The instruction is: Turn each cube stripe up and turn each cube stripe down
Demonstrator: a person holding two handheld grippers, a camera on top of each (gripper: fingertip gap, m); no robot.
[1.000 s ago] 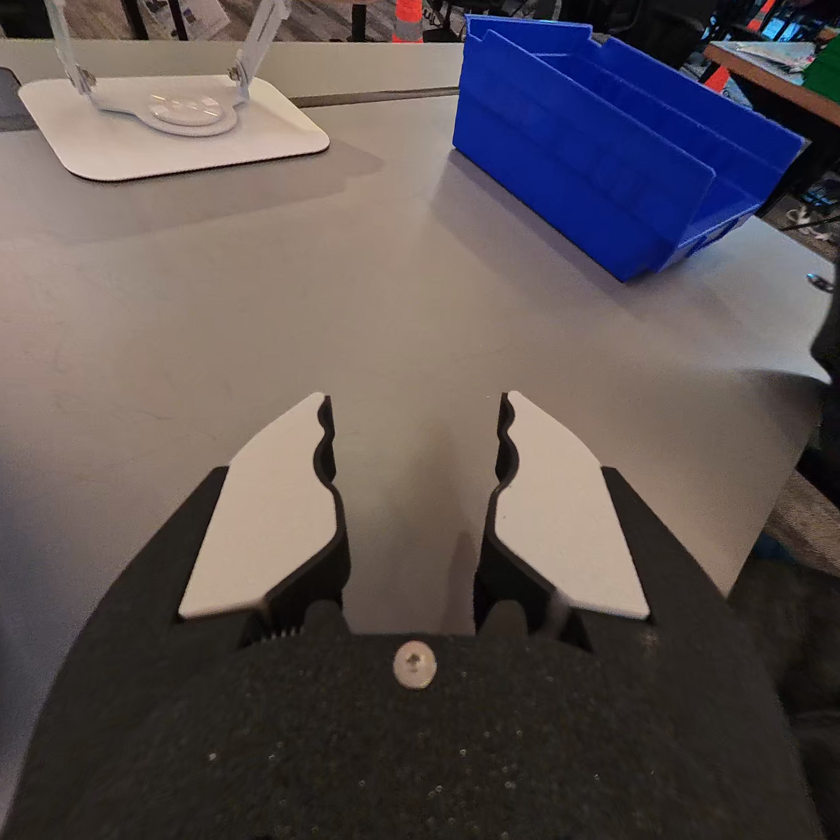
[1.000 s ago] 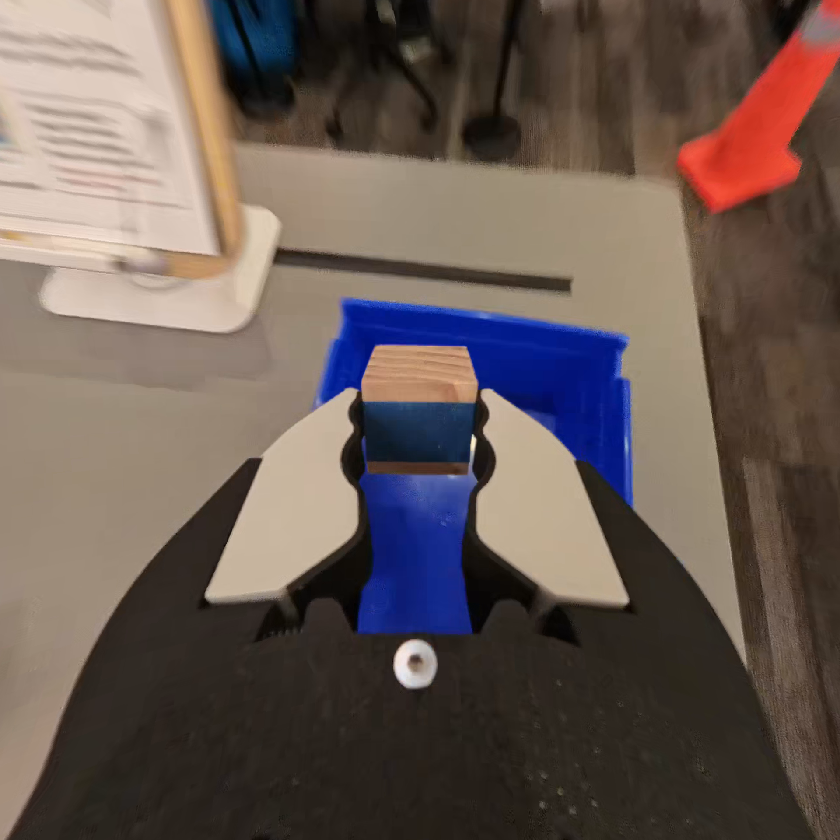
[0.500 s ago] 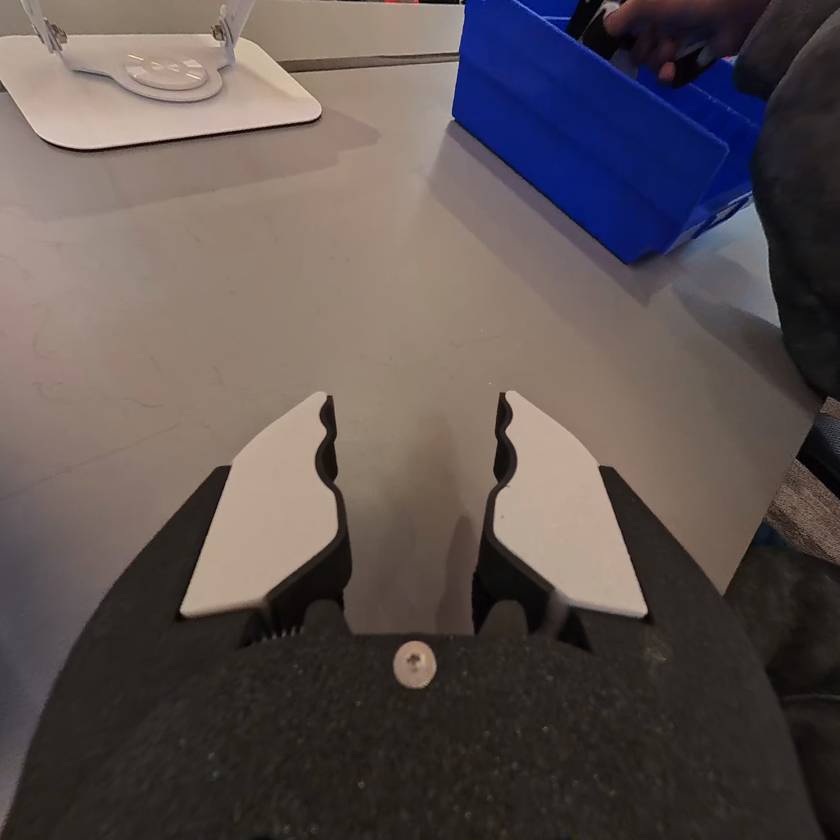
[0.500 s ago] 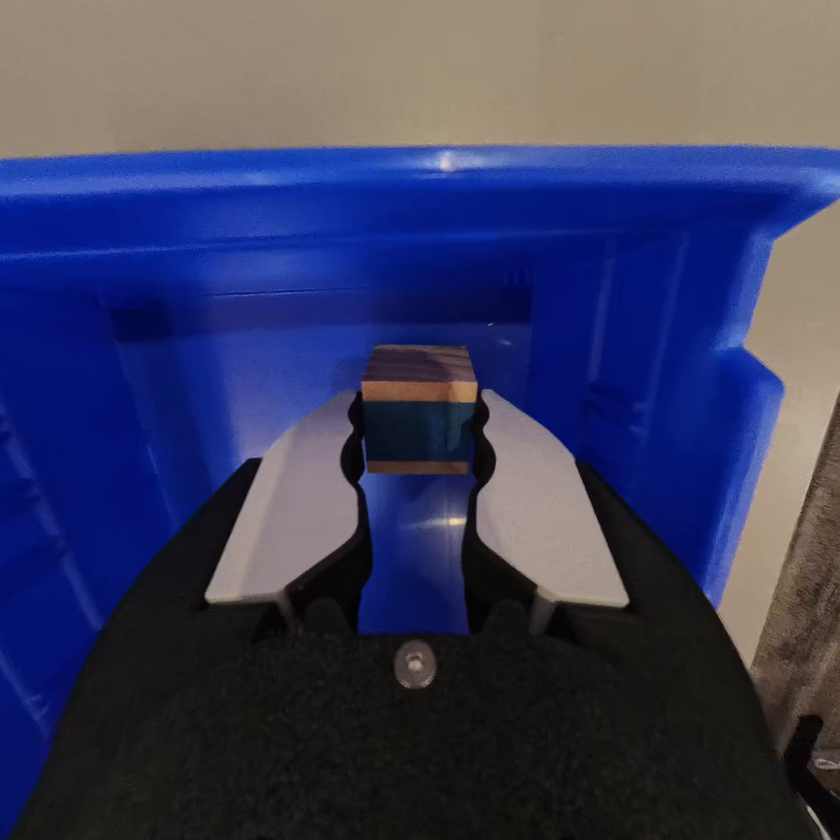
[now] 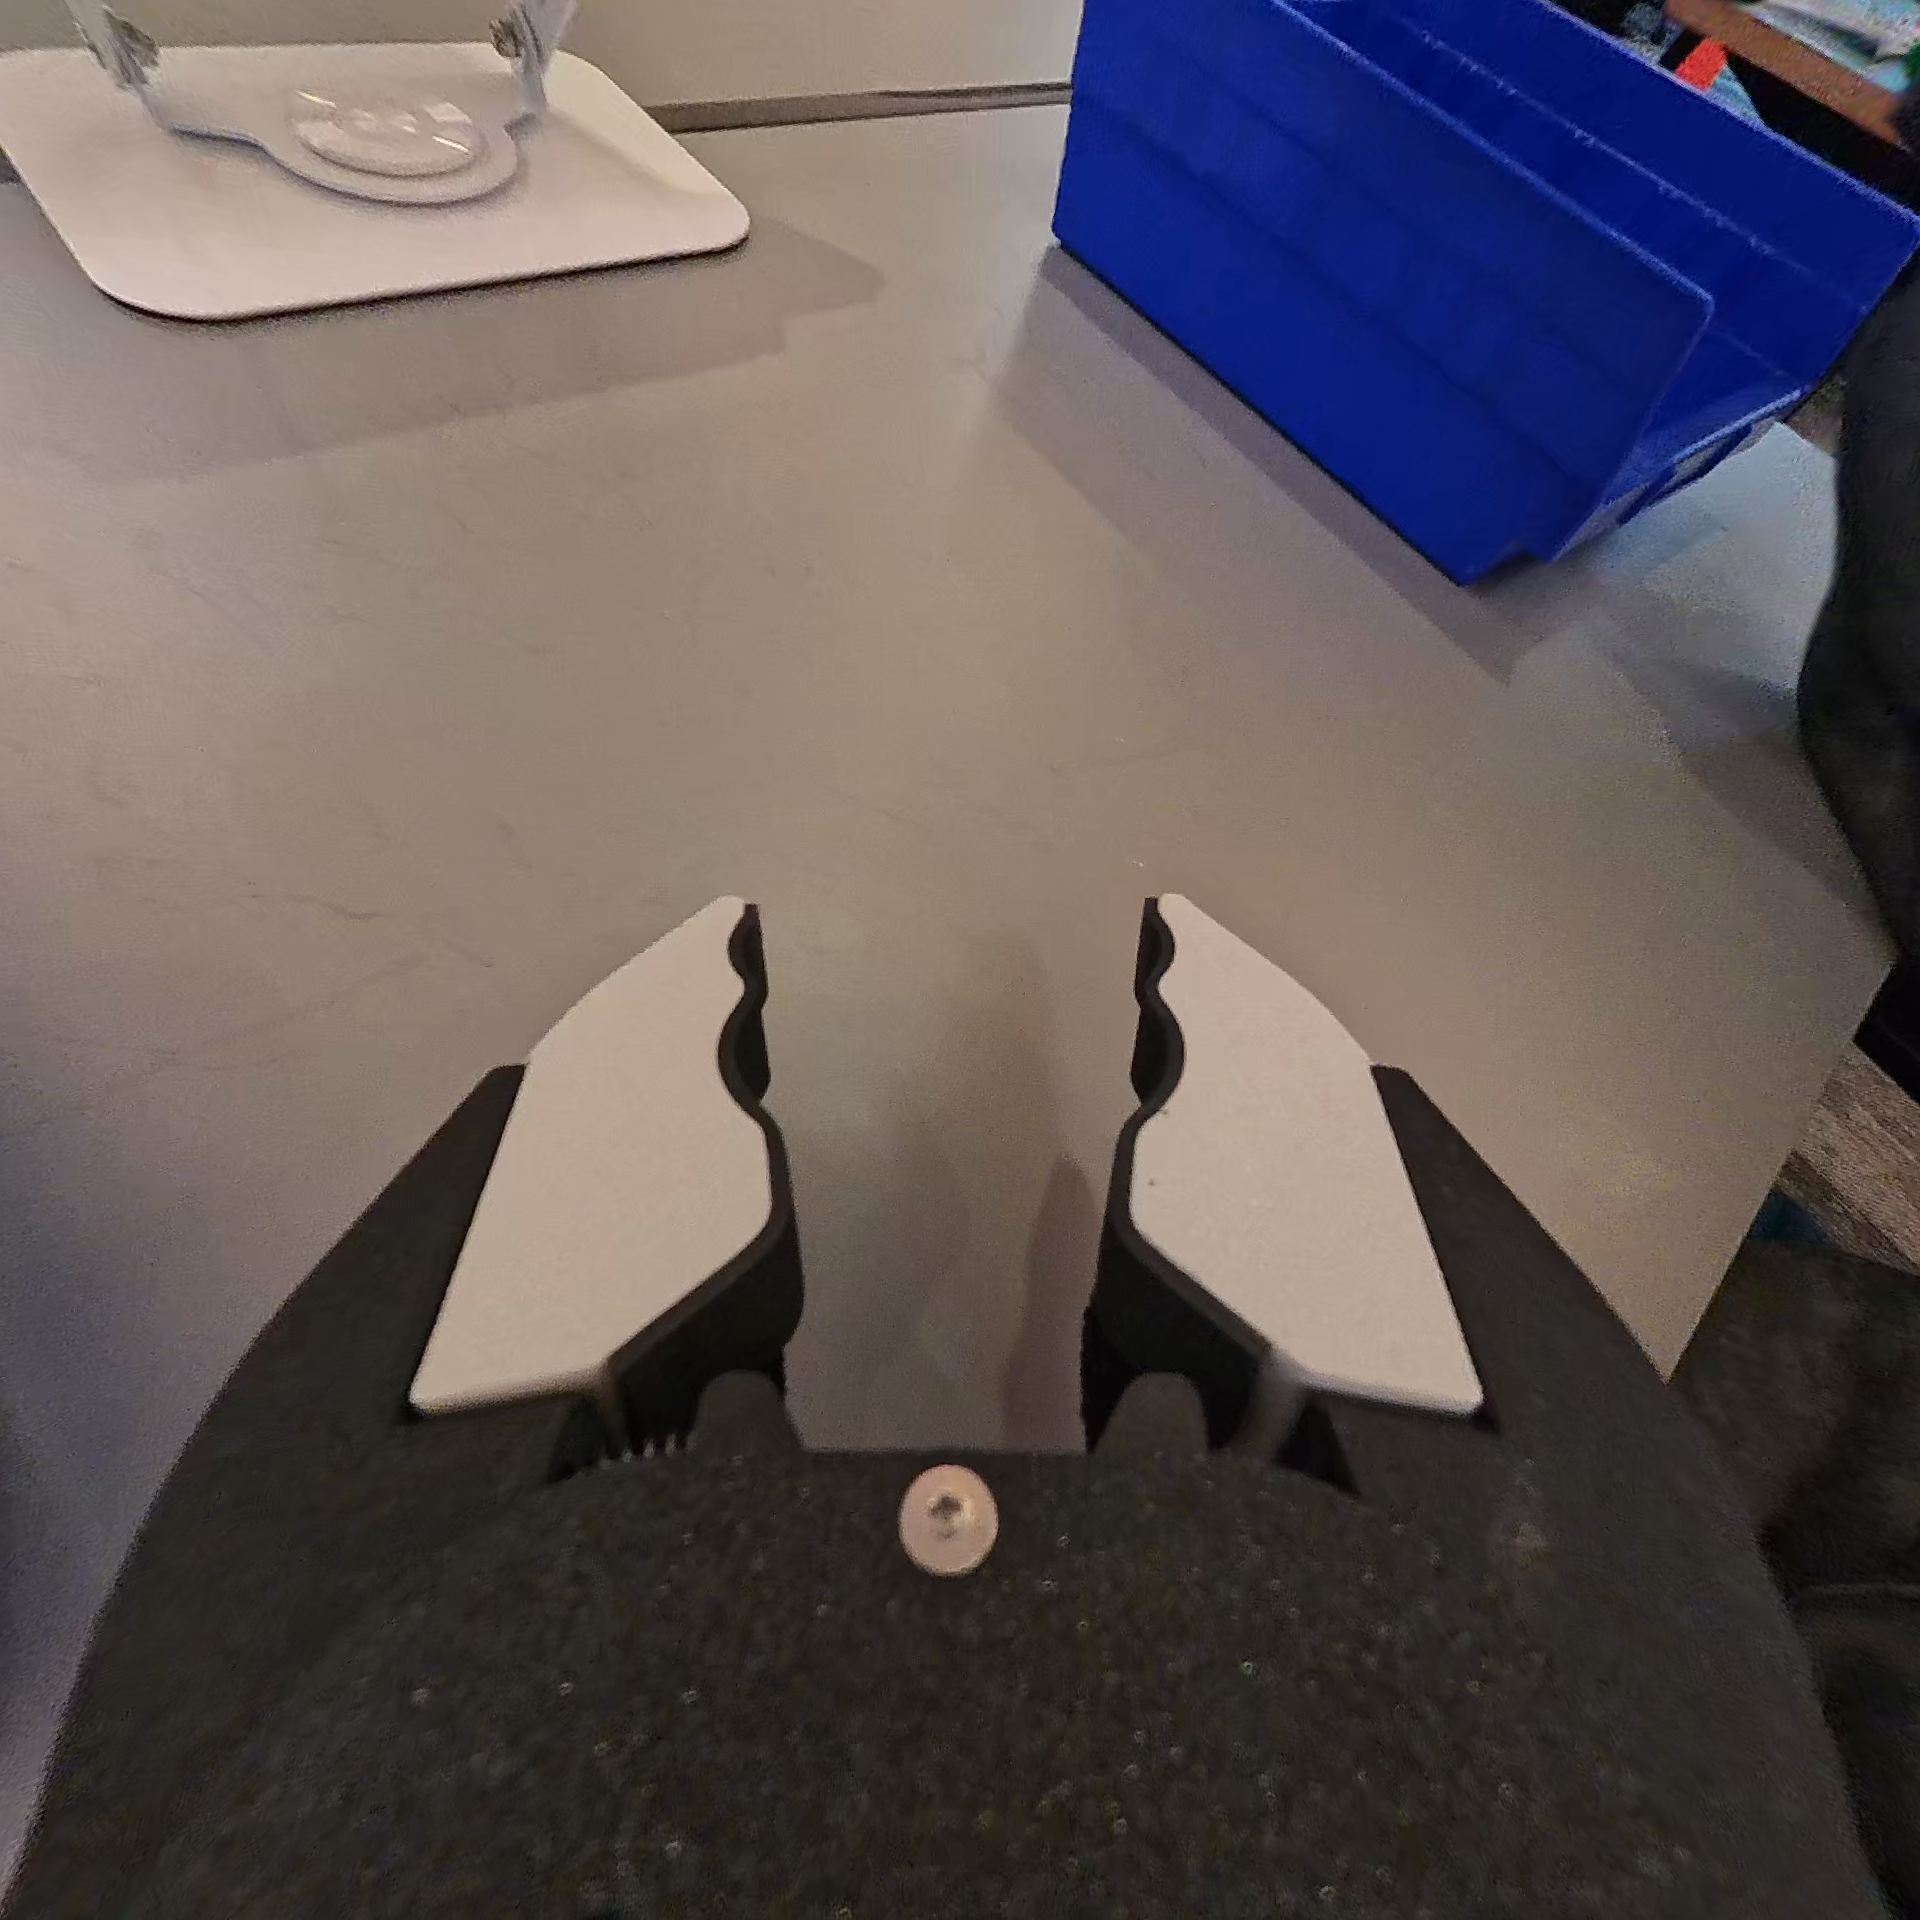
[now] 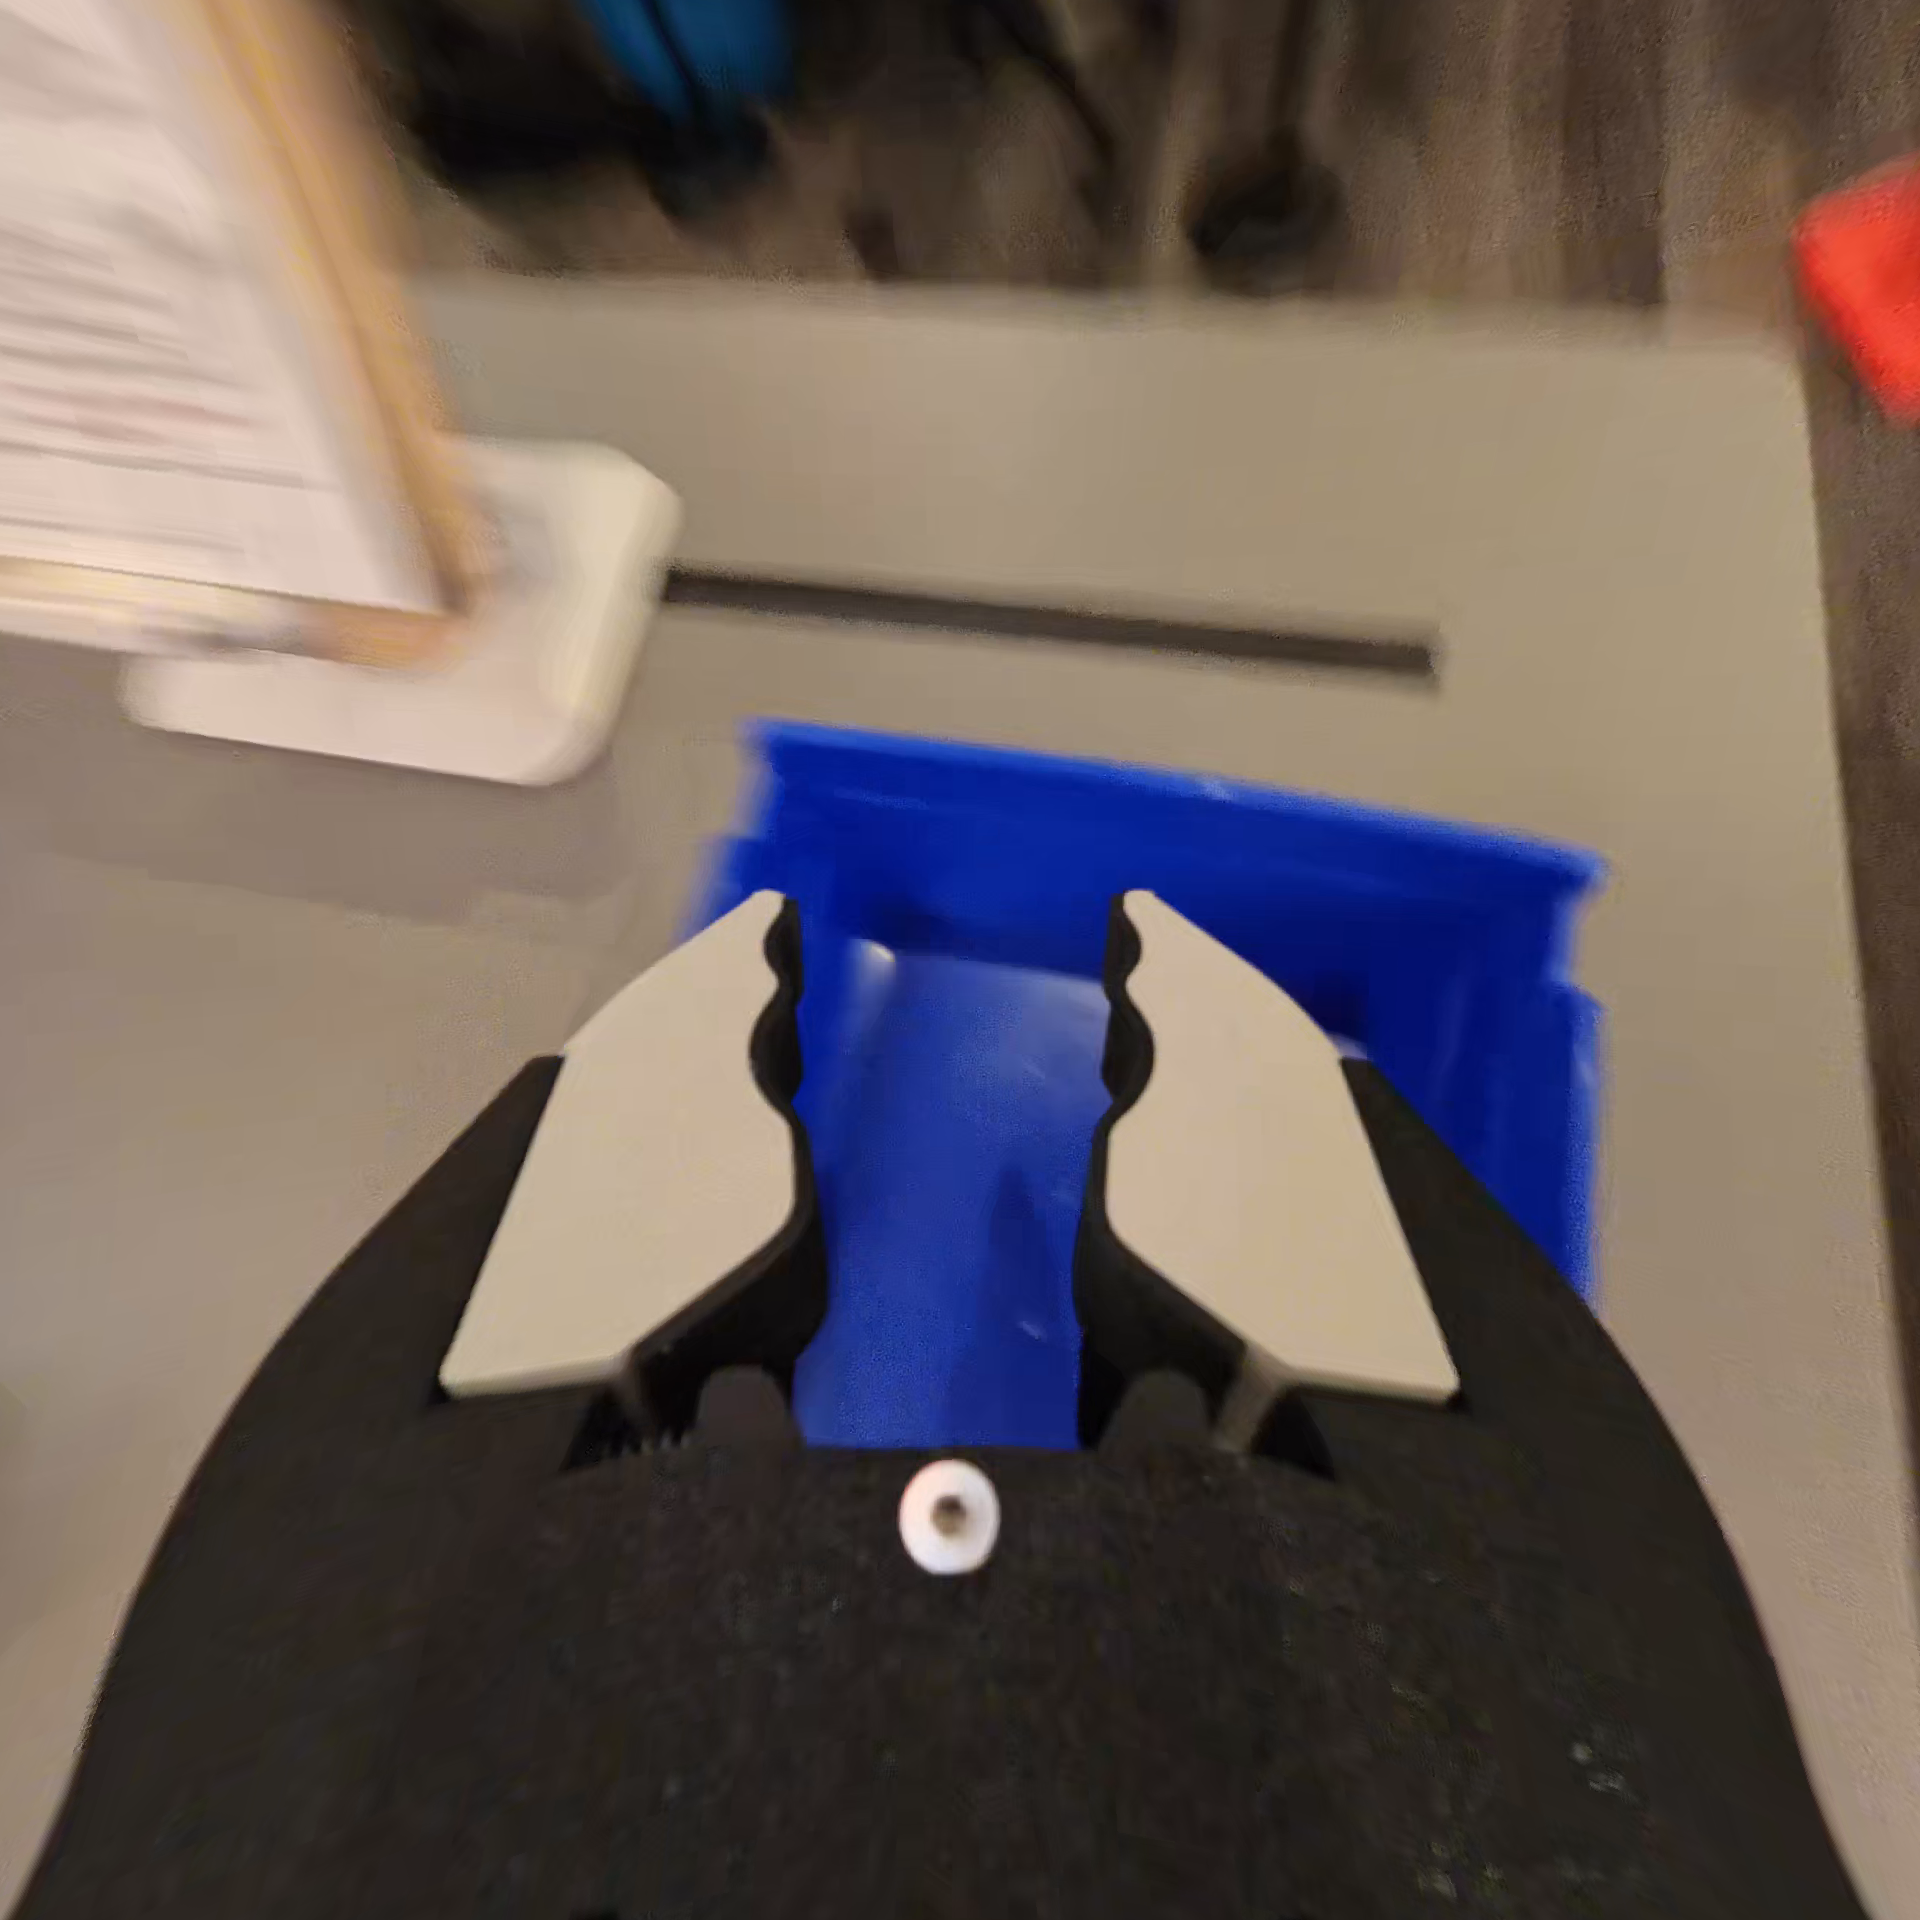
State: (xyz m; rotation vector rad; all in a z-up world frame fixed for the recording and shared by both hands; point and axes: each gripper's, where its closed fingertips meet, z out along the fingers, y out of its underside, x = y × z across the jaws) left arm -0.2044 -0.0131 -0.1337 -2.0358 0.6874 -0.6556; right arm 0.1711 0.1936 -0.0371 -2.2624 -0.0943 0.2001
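Both grippers are empty: my right gripper (image 6: 945,904) has its jaws apart above the blue bin (image 6: 1226,883), my left gripper (image 5: 948,904) likewise spread over the bare grey table (image 5: 727,623), with the bin (image 5: 1382,312) far right. No cube shows in either view; I judge any would lie inside the bin, hidden. The right view is blurred, so I'd steady first, then look into the bin before reaching.
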